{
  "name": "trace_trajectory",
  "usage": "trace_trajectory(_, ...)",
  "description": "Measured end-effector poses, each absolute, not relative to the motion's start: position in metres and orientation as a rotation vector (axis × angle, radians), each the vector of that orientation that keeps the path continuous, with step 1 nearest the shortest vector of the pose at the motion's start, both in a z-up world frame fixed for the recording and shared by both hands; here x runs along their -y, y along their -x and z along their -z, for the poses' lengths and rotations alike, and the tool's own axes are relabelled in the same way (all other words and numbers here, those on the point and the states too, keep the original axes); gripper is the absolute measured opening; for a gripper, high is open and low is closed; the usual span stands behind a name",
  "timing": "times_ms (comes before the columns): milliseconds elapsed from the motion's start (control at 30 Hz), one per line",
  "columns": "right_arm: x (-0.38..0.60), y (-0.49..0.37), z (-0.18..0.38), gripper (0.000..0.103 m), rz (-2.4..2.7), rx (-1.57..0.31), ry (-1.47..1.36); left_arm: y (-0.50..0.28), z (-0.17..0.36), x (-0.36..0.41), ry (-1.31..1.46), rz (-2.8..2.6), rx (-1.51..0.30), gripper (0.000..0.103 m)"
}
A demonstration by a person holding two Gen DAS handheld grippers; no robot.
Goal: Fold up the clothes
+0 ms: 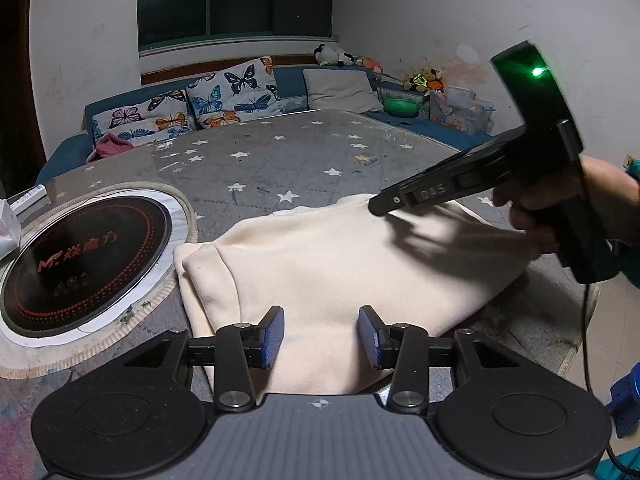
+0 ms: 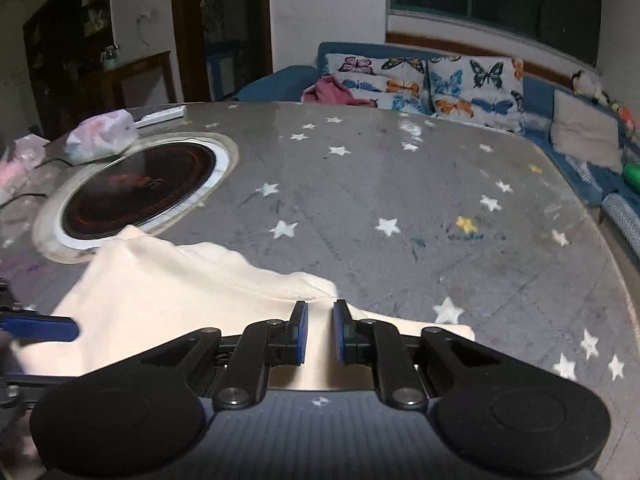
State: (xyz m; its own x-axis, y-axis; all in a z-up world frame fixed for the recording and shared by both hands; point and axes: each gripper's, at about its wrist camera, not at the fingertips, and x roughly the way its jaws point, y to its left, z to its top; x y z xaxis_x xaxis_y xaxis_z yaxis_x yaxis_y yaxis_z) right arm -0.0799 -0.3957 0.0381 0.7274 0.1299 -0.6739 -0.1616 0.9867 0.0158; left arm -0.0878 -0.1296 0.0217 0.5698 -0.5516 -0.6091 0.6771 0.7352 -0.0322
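Note:
A cream garment (image 1: pixel 320 260) lies folded on the grey star-print table (image 1: pixel 280 160), its thick folded edge toward the left. My left gripper (image 1: pixel 321 312) hovers open over its near edge, nothing between the blue pads. My right gripper (image 1: pixel 376 204), held by a hand (image 1: pixel 604 196), points its tip at the garment's far edge. In the right wrist view that gripper (image 2: pixel 320 304) shows a narrow gap between its pads, with the garment (image 2: pixel 168 288) lying underneath. One blue finger (image 2: pixel 44 329) of the left gripper shows at the left edge.
A round black induction cooktop (image 1: pixel 88 256) is set into the table left of the garment. A plastic bag (image 2: pixel 100 136) and a white remote (image 2: pixel 160 116) lie beyond it. A blue sofa with butterfly cushions (image 1: pixel 224 92) runs behind the table.

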Motion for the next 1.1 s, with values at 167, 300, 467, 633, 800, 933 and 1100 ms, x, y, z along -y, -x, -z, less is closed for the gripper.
trace_trajectory(167,0.387,0.091,-0.049,0.012,-0.171,-0.716,0.077,0.083,-0.029,0.123,-0.179,0.714,-0.631,0.045)
trace_trajectory(300,0.372,0.116,-0.057,0.013,-0.260,-0.711,0.120,0.073,-0.029,0.117,-0.164,0.672,-0.642,0.045)
trace_trajectory(467,0.352,0.147,-0.066,0.013,-0.372,-0.702,0.175,0.068,-0.025,0.106,-0.141,0.625,-0.663,0.045)
trace_trajectory(633,0.333,0.169,-0.061,0.013,-0.450,-0.716,0.223,0.067,-0.021,0.106,-0.141,0.604,-0.674,0.045)
trace_trajectory(800,0.321,0.174,-0.058,0.013,-0.450,-0.712,0.277,0.070,-0.030,0.098,-0.113,0.575,-0.679,0.050)
trace_trajectory(933,0.313,0.177,-0.065,0.013,-0.477,-0.681,0.279,0.077,-0.033,0.089,-0.118,0.555,-0.674,0.052)
trace_trajectory(1100,0.302,0.168,-0.049,0.013,-0.498,-0.718,0.290,0.082,-0.025,0.082,-0.120,0.535,-0.697,0.054)
